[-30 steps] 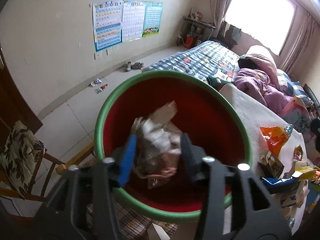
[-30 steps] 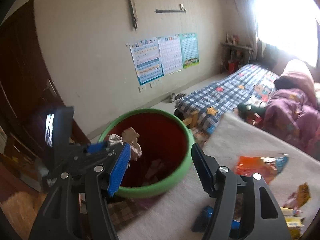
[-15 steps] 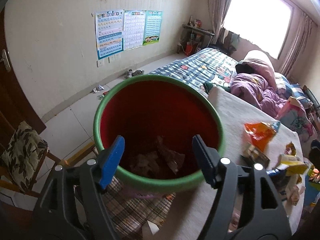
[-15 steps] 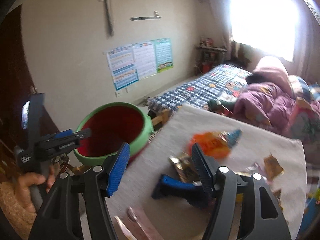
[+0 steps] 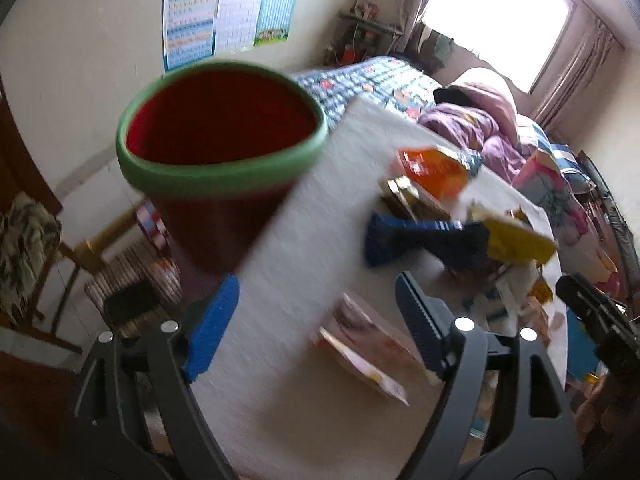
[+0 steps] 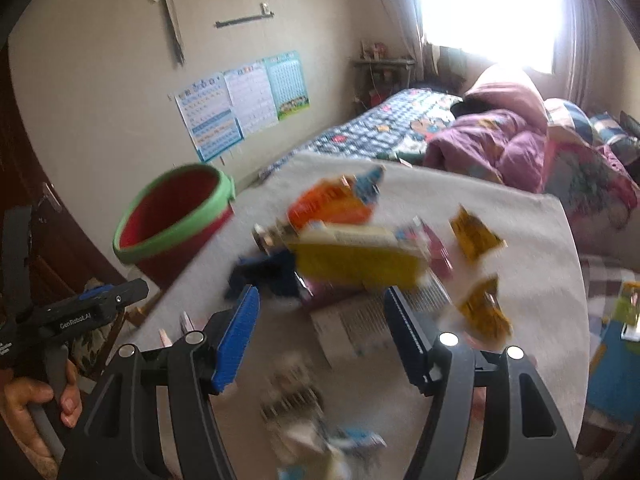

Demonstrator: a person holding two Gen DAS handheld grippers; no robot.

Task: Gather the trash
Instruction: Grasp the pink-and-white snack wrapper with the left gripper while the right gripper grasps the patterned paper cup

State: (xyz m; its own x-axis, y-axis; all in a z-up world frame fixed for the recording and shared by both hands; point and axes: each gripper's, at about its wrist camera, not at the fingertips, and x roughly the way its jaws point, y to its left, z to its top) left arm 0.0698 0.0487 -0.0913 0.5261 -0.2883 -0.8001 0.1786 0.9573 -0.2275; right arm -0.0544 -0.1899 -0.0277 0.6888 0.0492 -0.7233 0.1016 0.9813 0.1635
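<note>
Left gripper [image 5: 316, 316] stood empty over the white table [image 5: 288, 264], its jaws having just been opening. Red bin [image 5: 216, 152] with green rim sat far left; wrappers [image 5: 436, 168] lay scattered right

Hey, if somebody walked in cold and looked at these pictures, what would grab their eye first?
Probably the red bin with a green rim, standing just off the left edge of the white table. Next, the pile of bright wrappers on that table: an orange packet, a yellow box and a dark blue wrapper. Both grippers, left and right, hang open and empty above it.
</note>
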